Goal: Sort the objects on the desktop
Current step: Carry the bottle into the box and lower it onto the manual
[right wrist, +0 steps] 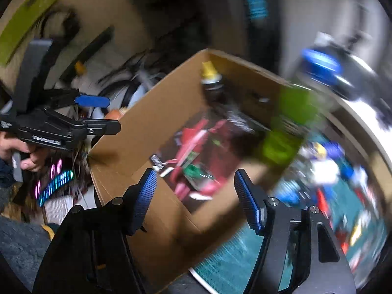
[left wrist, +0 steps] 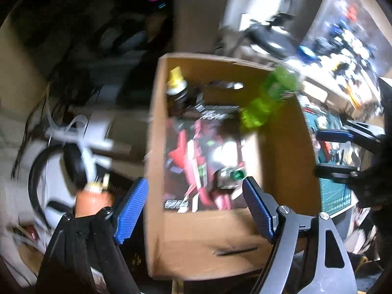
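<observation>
An open cardboard box [left wrist: 156, 147] [right wrist: 137, 132] fills both views. Inside stand a dark can with a yellow cap [left wrist: 176, 83] [right wrist: 210, 73], a red-and-black printed carton [left wrist: 193, 156] [right wrist: 196, 152] and a small bottle with a green cap [left wrist: 231, 175]. A blurred green translucent bottle [left wrist: 269, 98] [right wrist: 289, 127] sits tilted at the box's far right wall, and no gripper touches it. My left gripper [left wrist: 196, 188] [right wrist: 107, 114] hangs open above the box with nothing between its blue pads. My right gripper [right wrist: 196, 178] [left wrist: 333, 153] is open too, over the box's near corner.
A green cutting mat [left wrist: 330, 191] [right wrist: 232, 257] strewn with small toys lies right of the box. Cables, white parts and an orange item [left wrist: 93, 201] crowd the left side. A round blue lid [left wrist: 306, 52] [right wrist: 321, 63] lies beyond the box. A hand [right wrist: 24, 152] grips the left tool.
</observation>
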Motion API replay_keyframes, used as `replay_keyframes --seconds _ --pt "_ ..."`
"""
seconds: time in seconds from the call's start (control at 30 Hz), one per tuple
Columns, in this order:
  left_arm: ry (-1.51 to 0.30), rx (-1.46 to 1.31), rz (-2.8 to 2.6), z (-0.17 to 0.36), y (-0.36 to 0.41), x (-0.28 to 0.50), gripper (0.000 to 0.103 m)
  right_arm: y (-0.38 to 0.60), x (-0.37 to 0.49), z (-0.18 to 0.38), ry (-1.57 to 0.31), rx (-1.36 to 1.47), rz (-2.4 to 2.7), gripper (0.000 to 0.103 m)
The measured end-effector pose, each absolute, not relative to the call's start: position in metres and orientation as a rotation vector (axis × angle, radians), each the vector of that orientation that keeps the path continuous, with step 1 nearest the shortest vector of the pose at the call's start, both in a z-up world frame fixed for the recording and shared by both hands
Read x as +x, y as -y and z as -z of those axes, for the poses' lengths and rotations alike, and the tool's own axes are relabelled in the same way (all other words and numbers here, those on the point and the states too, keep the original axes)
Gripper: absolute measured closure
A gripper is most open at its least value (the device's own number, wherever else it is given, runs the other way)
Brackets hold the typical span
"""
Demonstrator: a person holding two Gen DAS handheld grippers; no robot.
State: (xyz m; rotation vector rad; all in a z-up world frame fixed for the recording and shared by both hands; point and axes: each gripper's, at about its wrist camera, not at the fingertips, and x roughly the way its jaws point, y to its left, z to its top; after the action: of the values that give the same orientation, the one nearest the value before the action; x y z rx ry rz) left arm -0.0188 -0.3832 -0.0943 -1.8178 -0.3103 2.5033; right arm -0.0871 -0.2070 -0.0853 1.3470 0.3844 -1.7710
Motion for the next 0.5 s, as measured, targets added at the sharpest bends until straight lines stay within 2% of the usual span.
replay_keyframes --seconds 0.13,0.27,0.33,0.43,0.5 --pt "0.422 -1.85 -2.5 0.103 0.408 -0.01 0.023 0.256 -0.086 0.128 -0.577 1.427 1.619 0.061" --pt "0.428 -1.838 -2.481 0.105 0.413 -0.003 0.023 0.279 -0.087 0.17 -0.706 1.514 1.514 0.062" --pt "0.426 -1.824 -2.471 0.107 0.412 -0.003 0.023 0.282 -0.09 0.187 -0.739 1.561 1.485 0.066" --pt "0.426 -1.8 -2.441 0.108 0.408 -0.004 0.023 0.282 -0.096 0.204 -0.759 1.608 1.469 0.067" --pt "0.421 -1.79 -2.427 0.11 0.405 -0.006 0.023 0.282 -0.099 0.208 -0.75 1.624 1.455 0.073"
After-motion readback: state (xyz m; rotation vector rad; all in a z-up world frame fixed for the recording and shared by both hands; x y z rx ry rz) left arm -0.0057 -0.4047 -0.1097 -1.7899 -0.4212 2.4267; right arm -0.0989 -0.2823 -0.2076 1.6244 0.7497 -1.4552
